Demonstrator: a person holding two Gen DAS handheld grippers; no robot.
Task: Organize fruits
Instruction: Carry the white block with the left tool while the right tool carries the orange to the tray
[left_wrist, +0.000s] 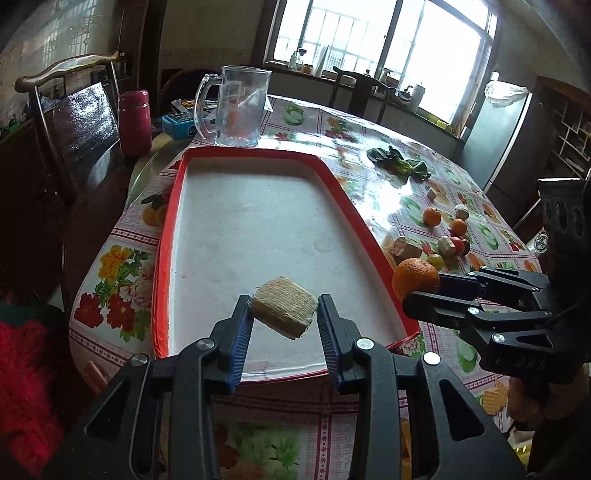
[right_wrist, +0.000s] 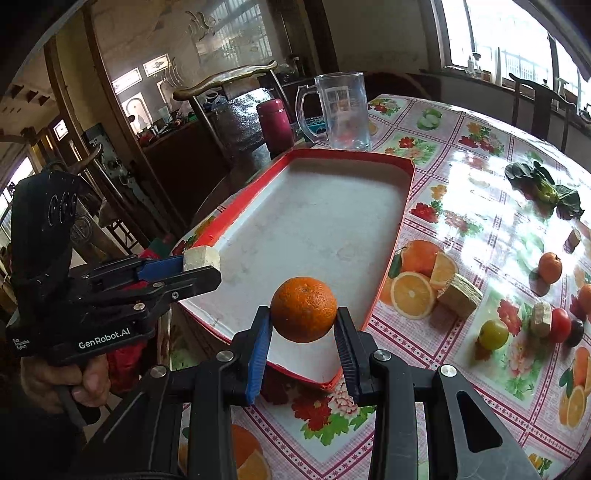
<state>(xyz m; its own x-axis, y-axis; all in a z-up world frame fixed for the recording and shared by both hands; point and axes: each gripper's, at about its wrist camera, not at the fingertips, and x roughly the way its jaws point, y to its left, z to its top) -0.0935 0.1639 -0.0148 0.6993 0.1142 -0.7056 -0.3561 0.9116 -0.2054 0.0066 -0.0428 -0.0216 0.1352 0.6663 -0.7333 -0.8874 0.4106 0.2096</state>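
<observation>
My left gripper (left_wrist: 283, 314) is shut on a pale yellow sugarcane chunk (left_wrist: 284, 312) and holds it above the near end of the red-rimmed white tray (left_wrist: 164, 258). My right gripper (right_wrist: 303, 321) is shut on an orange (right_wrist: 303, 309) above the tray's near right edge (right_wrist: 388, 280). Each gripper shows in the other view: the right one with the orange (left_wrist: 415, 278), the left one with the chunk (right_wrist: 201, 258). The tray holds nothing inside.
On the floral tablecloth right of the tray lie small oranges (right_wrist: 549, 267), sugarcane chunks (right_wrist: 460, 295), tomatoes (right_wrist: 559, 325), a yellow-green fruit (right_wrist: 493, 334) and leafy greens (right_wrist: 543, 188). A glass mug (left_wrist: 236, 107) and a red flask (left_wrist: 135, 123) stand behind the tray. A chair (left_wrist: 74, 110) stands at left.
</observation>
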